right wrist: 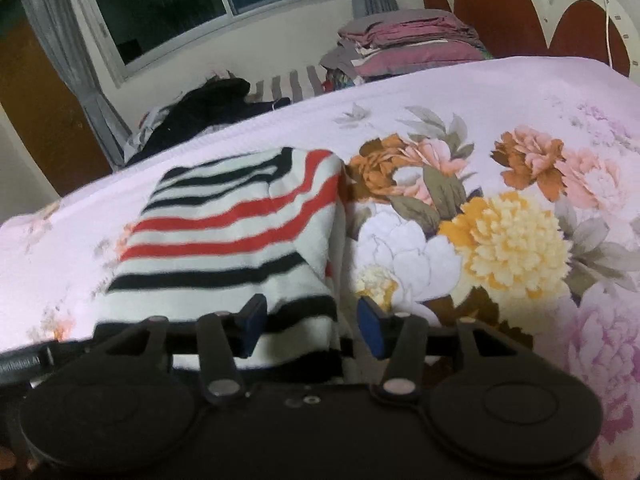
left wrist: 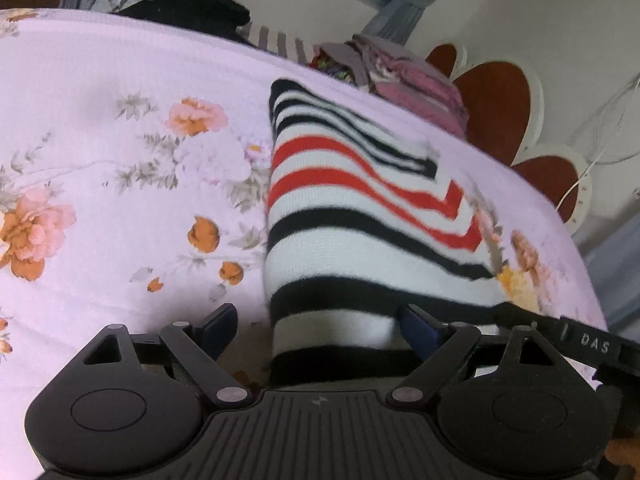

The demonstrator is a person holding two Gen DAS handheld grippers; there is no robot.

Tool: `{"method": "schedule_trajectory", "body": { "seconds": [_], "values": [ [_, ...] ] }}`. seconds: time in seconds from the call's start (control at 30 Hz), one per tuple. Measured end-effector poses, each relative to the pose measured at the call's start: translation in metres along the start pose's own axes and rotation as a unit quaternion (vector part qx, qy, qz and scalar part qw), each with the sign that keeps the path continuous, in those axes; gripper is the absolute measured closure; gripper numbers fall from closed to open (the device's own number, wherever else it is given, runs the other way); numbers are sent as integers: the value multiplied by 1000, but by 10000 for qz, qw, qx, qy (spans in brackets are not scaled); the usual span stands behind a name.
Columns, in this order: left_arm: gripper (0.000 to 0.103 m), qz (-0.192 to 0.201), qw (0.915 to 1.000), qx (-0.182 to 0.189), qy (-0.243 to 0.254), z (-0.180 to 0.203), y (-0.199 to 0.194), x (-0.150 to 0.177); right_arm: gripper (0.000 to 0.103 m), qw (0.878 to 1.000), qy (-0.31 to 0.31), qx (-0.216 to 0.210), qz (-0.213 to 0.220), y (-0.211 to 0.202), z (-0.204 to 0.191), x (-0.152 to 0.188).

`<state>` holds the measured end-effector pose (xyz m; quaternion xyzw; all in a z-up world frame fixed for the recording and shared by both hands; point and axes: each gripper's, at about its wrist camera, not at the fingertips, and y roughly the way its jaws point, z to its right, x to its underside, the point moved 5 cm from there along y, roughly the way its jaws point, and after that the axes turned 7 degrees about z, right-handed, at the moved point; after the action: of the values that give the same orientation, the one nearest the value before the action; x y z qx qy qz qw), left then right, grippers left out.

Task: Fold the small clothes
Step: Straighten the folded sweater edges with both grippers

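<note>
A small white knit garment with black and red stripes (left wrist: 360, 208) lies folded on the pink floral bedspread (left wrist: 100, 152). It also shows in the right wrist view (right wrist: 240, 236). My left gripper (left wrist: 320, 330) is open, its jaws wide apart astride the garment's near left corner. My right gripper (right wrist: 312, 324) is open, its jaws astride the garment's near right corner. The near hem runs under both grippers and is partly hidden. The other gripper's black body shows at the right edge of the left wrist view (left wrist: 592, 346).
A stack of folded pink and grey clothes (right wrist: 412, 48) sits at the far side by the red and white headboard (right wrist: 500, 4). A dark heap of clothes (right wrist: 208, 112) lies beyond the bed's far edge under the window (right wrist: 180, 4). Bedspread lies bare to the right (right wrist: 500, 220).
</note>
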<state>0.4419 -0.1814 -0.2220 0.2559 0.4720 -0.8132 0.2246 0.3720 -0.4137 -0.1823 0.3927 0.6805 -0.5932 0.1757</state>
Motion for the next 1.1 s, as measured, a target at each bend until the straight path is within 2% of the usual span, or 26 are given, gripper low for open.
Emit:
{"method": "schedule_trajectory", "body": {
  "seconds": [0.17,0.27,0.47,0.67,0.93,1.1],
  "values": [
    [15,-72,10000,-48,-30,0,2,2,51,9999,79,71,-136,3,5,10],
    [15,-68,9999,-100,107,5,0,-2,43,9999,-80,75,-58,-3,2,6],
    [15,-67,9995,-229,224,14,-1,-13,40,10000,-81,-14,-20,-5,2,-4],
    [15,-70,9991,-279,309,23,4,-25,31,9997,-227,-117,66,-3,-3,-19],
    [15,30,9985,-324,440,32,18,-46,26,9996,-95,-253,-48,25,1,-38],
    [15,-56,9981,-334,509,30,36,-52,23,9991,-22,-346,-237,55,6,-44]
  ]
}}
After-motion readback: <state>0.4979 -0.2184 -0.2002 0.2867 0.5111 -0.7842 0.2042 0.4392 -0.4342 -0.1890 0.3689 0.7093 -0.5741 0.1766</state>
